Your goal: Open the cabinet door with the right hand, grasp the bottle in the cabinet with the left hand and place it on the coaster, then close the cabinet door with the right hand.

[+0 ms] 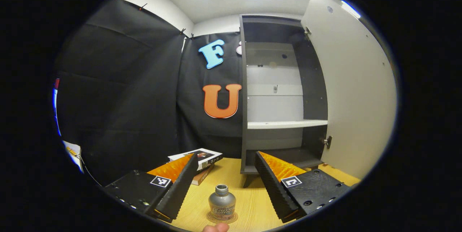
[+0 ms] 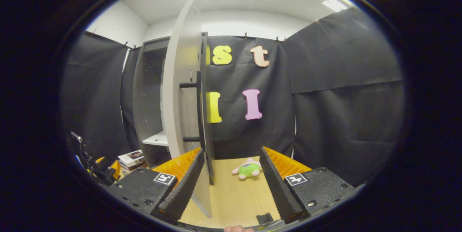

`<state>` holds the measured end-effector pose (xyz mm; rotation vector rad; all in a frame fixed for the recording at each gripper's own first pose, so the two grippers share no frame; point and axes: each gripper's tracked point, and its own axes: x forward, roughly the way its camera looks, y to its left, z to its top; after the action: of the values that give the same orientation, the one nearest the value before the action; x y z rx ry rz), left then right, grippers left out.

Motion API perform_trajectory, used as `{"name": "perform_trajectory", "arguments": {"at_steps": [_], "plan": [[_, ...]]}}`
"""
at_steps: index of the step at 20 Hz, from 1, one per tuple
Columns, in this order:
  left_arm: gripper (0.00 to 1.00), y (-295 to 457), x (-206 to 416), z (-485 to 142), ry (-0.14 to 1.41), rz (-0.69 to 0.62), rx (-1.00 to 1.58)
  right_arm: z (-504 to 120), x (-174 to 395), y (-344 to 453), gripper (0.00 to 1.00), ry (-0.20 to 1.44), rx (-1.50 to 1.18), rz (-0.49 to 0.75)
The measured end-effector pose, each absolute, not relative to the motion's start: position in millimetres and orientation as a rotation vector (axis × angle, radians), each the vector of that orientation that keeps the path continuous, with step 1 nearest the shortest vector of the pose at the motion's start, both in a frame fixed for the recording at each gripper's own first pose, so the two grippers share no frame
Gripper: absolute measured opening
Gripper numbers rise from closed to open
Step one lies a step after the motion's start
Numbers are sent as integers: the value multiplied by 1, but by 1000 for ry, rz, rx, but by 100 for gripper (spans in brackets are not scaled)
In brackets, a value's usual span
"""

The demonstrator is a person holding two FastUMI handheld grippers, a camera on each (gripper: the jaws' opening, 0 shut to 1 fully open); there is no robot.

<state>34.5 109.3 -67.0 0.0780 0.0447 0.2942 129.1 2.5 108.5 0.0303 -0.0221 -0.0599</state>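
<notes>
In the left gripper view a small grey bottle [image 1: 222, 203] stands upright on a round coaster [image 1: 234, 218] on the wooden table. My left gripper [image 1: 226, 185] is open, its fingers standing apart on either side of the bottle, not touching it. Behind it the dark cabinet [image 1: 281, 95] stands with its white door [image 1: 353, 95] swung wide to the right. In the right gripper view the door [image 2: 184, 91] is seen nearly edge-on with its black bar handle [image 2: 199, 109]. My right gripper [image 2: 232, 185] is open; the door's edge runs just right of its left finger.
Books [image 1: 202, 158] are stacked on the table left of the cabinet, and appear as books [image 2: 131, 158] in the right gripper view. A pink and green plush toy [image 2: 248, 169] lies on the table beyond the right gripper. A white shelf [image 1: 287, 124] crosses the cabinet's inside.
</notes>
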Motion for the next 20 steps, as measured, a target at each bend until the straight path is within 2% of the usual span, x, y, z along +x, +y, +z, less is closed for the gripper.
{"name": "perform_trajectory", "arguments": {"at_steps": [8,20], "plan": [[95,97,20,27,-8,276,98,101,143,-14,96,-38,60,-44],[95,63,1,61,-7,224,104,141,195,-3,96,-73,11,54]]}}
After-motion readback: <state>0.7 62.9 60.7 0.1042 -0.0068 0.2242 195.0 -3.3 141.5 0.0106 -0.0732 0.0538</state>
